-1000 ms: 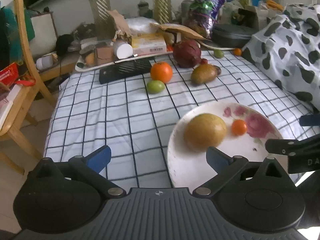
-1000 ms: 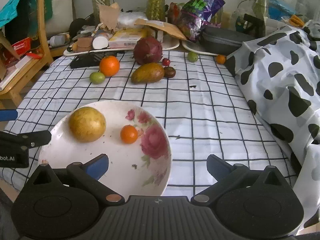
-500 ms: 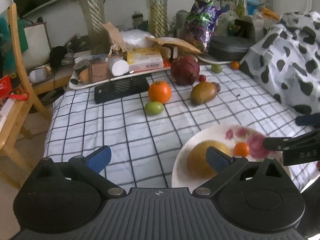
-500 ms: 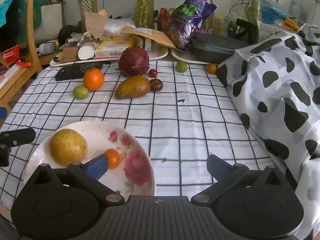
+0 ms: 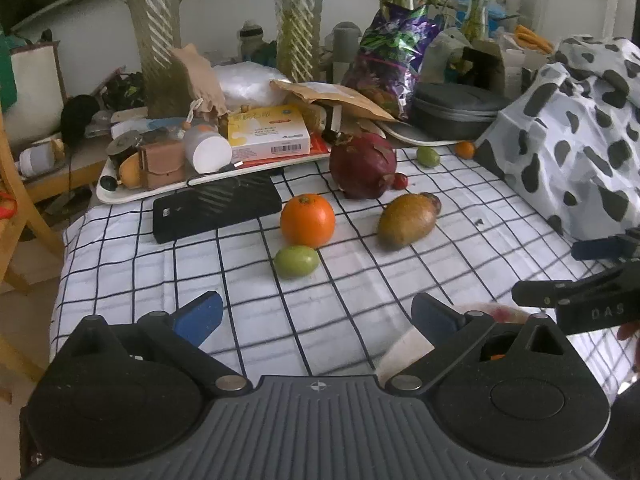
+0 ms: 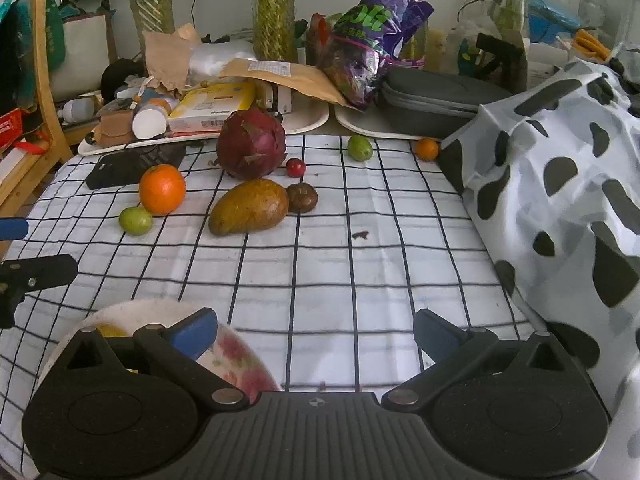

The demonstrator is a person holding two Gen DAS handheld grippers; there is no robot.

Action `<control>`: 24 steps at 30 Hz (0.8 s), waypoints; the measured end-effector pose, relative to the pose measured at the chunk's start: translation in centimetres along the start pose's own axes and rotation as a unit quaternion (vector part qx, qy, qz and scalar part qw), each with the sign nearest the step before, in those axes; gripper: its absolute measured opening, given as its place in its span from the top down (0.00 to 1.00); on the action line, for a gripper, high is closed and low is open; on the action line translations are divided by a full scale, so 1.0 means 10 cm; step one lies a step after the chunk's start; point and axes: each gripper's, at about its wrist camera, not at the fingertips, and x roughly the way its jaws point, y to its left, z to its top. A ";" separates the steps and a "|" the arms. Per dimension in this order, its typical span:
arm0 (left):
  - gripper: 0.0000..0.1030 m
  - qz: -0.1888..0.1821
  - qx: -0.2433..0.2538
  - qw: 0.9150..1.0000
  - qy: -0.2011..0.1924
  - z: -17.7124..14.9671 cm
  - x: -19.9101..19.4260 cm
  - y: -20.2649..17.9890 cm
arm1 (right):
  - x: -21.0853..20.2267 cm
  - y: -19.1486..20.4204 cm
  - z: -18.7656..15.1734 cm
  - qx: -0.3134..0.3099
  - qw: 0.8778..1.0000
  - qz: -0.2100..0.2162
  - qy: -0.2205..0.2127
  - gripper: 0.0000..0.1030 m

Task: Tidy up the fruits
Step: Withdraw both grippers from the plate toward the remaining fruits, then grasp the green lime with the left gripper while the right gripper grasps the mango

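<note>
Lettering "DAS" marks the right gripper (image 5: 580, 276), spread empty like the left gripper (image 5: 316, 314).

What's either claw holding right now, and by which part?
Nothing. The left claw and right claw are both open with only checked cloth between the fingers; the plate sits beneath, ungripped.

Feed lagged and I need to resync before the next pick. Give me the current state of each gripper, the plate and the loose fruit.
Left gripper: open, empty.
Right gripper: open, empty.
Plate: on the cloth, mostly hidden by the grippers, fruit partly visible in it.
Orange: loose on the cloth.
Green fruit: loose, just in front of the orange.
Mango: lying on its side, against a small dark fruit.
Dragon fruit: loose, behind the mango.
</note>
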 end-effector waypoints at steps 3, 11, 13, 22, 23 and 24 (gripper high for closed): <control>0.01 0.002 -0.003 1.000 0.008 0.07 0.12 0.05 | 0.09 0.01 0.08 -0.003 1.000 -0.001 0.002 0.00; 0.19 -0.003 -0.014 0.999 0.046 0.19 0.47 0.16 | 0.28 -0.03 0.26 0.002 1.000 0.000 0.008 0.00; 0.19 -0.004 -0.020 0.998 0.054 0.22 0.56 0.18 | 0.32 -0.03 0.30 0.003 1.000 0.001 0.009 0.00; 0.46 -0.023 -0.040 0.995 0.087 0.31 0.87 0.23 | 0.45 0.00 0.44 -0.006 1.000 0.005 0.011 0.00; 0.46 -0.019 -0.039 0.995 0.088 0.32 0.89 0.22 | 0.47 0.00 0.44 -0.007 1.000 0.005 0.011 0.00; 0.46 -0.018 -0.039 0.995 0.088 0.32 0.91 0.23 | 0.48 0.00 0.45 -0.009 1.000 0.005 0.012 0.00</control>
